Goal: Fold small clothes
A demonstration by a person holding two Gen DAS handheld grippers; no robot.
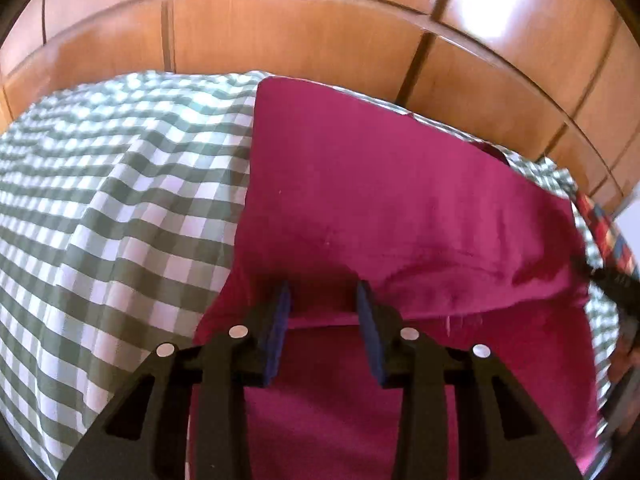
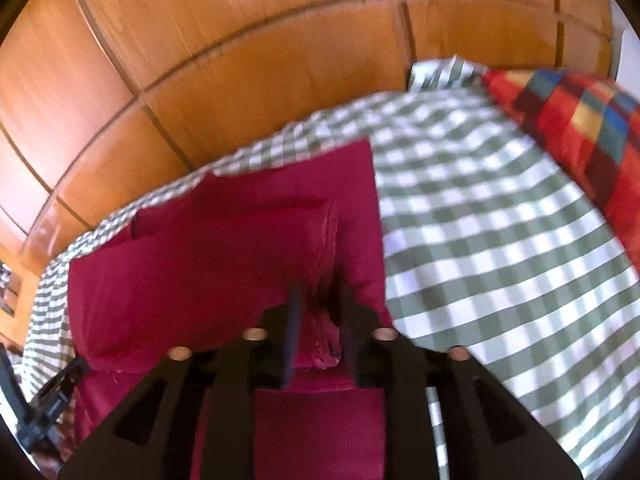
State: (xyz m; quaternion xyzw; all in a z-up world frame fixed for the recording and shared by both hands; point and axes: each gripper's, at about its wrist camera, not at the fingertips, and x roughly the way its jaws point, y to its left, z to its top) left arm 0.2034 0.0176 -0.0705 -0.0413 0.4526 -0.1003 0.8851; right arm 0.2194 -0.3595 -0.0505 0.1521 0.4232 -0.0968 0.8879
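A magenta garment (image 1: 380, 200) lies folded over itself on a green-and-white checked sheet (image 1: 120, 200). My left gripper (image 1: 324, 286) hovers over the garment's near fold edge. Its blue pads (image 1: 284, 308) stand apart and no cloth is pinched between them. In the right wrist view the same garment (image 2: 200, 272) shows a stacked fold. My right gripper (image 2: 320, 290) sits at the garment's right side with a bunched seam between its fingers. The jaws stand a little apart and do not clamp the seam.
Orange wooden panels (image 1: 280, 40) rise behind the sheet's far edge. A red patchwork cushion (image 2: 580, 128) lies on the sheet (image 2: 480, 240) at the far right. A dark tool part (image 2: 48, 400) shows at the lower left.
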